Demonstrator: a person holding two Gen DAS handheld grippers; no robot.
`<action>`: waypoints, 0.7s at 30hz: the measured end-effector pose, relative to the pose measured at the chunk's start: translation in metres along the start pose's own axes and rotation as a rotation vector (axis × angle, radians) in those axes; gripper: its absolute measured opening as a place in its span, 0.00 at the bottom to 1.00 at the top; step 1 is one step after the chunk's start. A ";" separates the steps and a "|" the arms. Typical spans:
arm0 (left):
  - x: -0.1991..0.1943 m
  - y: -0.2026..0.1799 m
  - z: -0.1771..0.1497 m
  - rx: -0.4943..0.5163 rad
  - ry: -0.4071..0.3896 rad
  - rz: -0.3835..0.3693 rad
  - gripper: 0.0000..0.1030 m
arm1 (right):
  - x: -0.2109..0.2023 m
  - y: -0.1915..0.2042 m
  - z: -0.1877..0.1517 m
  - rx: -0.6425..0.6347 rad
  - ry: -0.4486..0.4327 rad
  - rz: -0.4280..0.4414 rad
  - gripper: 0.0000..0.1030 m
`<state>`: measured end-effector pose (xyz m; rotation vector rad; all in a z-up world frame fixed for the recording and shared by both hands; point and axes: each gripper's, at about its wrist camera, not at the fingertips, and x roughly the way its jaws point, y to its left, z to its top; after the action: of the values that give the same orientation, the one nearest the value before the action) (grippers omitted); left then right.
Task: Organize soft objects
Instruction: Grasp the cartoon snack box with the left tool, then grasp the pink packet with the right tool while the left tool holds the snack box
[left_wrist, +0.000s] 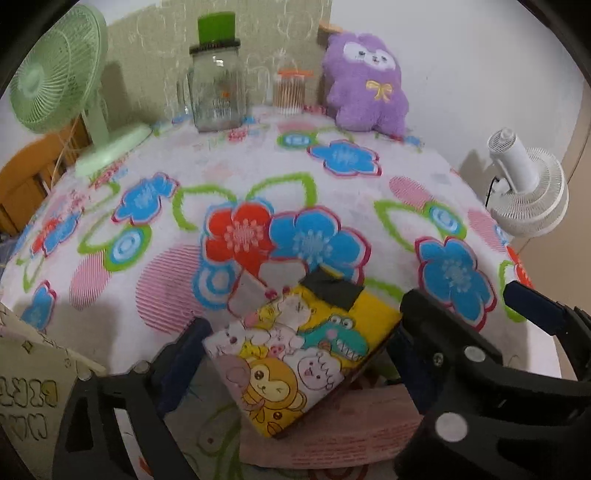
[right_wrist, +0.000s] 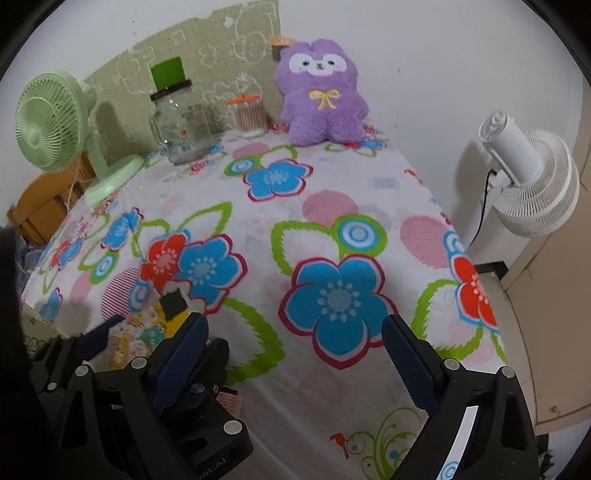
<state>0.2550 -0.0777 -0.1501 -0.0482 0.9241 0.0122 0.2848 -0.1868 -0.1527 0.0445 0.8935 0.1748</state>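
Floral bedsheet (left_wrist: 332, 192) everywhere, purple plush (left_wrist: 365, 85) parked at wall. Cartoon cloth book (left_wrist: 295, 350) lay flat between my left gripper (left_wrist: 299, 332) jaws, spread wide, pads clear, likely just set down. Right gripper (right_wrist: 295, 336) wide too, nothing held.

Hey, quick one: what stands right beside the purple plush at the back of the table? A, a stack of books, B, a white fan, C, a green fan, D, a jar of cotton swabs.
D: the swab jar with the orange lid stands just left of the plush.
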 end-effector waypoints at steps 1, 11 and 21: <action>0.000 -0.001 0.000 0.002 -0.001 0.009 0.88 | 0.002 -0.003 -0.001 0.017 0.006 0.020 0.94; -0.007 -0.002 -0.005 0.028 -0.013 0.038 0.78 | -0.001 0.001 -0.006 0.004 0.000 0.032 0.94; -0.037 0.006 -0.012 0.006 -0.061 0.110 0.78 | -0.023 0.016 -0.009 -0.054 -0.031 0.082 0.94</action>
<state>0.2224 -0.0722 -0.1278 0.0082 0.8649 0.1123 0.2616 -0.1756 -0.1394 0.0331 0.8565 0.2742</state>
